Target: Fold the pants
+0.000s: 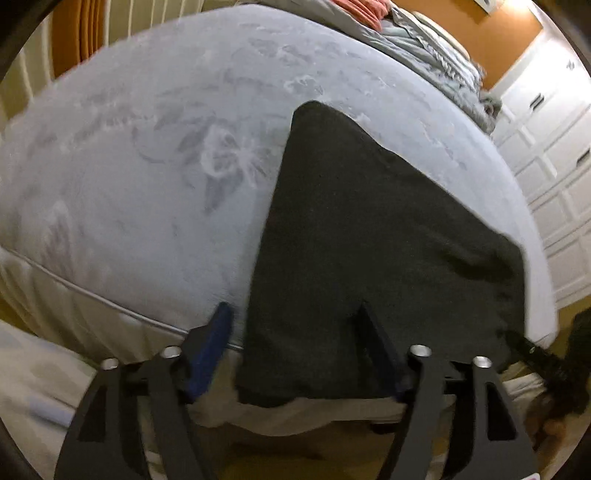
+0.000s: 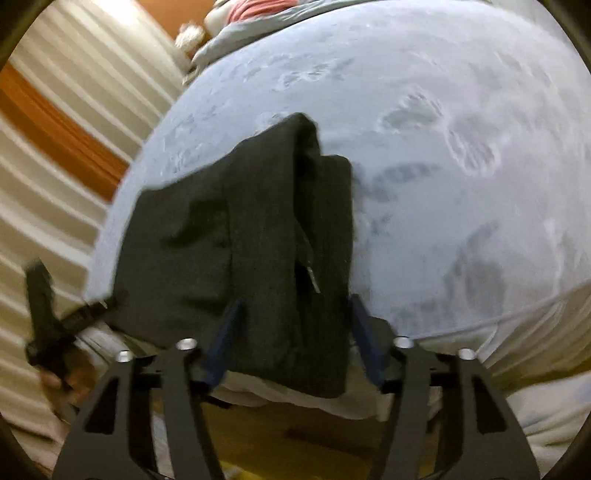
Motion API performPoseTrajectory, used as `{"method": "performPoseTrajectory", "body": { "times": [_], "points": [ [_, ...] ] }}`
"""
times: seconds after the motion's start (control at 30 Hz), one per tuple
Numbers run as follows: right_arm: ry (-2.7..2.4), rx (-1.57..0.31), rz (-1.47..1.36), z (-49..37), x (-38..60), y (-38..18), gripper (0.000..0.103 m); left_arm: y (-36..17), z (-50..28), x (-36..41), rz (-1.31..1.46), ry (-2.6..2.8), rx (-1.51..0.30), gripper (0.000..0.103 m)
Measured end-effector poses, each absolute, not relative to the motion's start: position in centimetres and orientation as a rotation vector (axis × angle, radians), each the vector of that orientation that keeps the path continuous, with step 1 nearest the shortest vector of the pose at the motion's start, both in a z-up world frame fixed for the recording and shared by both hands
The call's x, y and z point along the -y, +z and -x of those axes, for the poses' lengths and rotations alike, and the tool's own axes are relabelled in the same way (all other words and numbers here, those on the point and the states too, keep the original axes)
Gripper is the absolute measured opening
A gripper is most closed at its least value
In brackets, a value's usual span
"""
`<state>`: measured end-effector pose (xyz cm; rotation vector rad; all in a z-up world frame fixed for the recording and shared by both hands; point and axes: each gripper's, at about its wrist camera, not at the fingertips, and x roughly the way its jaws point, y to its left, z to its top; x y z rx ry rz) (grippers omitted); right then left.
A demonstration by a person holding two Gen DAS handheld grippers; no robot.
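Observation:
Dark charcoal pants (image 1: 369, 240) lie on a pale grey floral bedspread (image 1: 147, 166), their near end hanging over the mattress edge. My left gripper (image 1: 295, 314) is open, its blue-padded fingers (image 1: 218, 332) standing either side of the pants' left part at the bed edge. In the right wrist view the pants (image 2: 240, 240) show folded layers and a zip pull (image 2: 314, 280). My right gripper (image 2: 293, 310) is open, its fingers straddling the pants' hanging end. The other gripper (image 2: 44, 314) shows at the left of that view.
Crumpled grey and red bedding (image 1: 406, 33) is piled at the far end of the bed. White panelled wardrobe doors (image 1: 546, 147) stand on the right. Striped curtains (image 2: 55, 184) hang to the left. The mattress side (image 1: 92, 306) and floor lie below.

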<state>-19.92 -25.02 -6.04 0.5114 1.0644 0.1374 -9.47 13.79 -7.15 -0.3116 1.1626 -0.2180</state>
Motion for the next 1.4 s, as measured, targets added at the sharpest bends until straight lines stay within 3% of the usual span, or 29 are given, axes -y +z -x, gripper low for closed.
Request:
{"method": "performPoseTrajectory", "body": {
  "times": [0.1,0.37,0.67,0.83,1.03,1.4],
  "points": [
    [0.125,-1.03,-0.537,20.3,25.5,-5.7,0.077,-6.8,9.4,-14.0,0.288,-0.214,-1.138,0.078],
    [0.146,-1.05,-0.531,19.1,24.1,-6.5,0.085,-7.3,9.1,-12.5,0.202,-0.185,-1.118,0.085],
    [0.209,-0.996,-0.491,17.8,22.4,-7.0,0.085,-7.8,7.7,-11.1,0.146,-0.201,-1.059,0.091],
    [0.235,-0.98,-0.466,16.9,21.6,-7.2,0.09,-8.2,6.6,-10.1,0.1,-0.217,-1.024,0.098],
    [0.244,-0.947,-0.399,15.9,20.3,-7.4,0.098,-8.6,5.8,-9.7,0.071,-0.257,-0.99,0.098],
    [0.268,-0.897,-0.415,15.2,20.1,-7.6,0.098,-8.6,5.7,-9.3,0.084,-0.278,-0.971,0.098]
  ]
}}
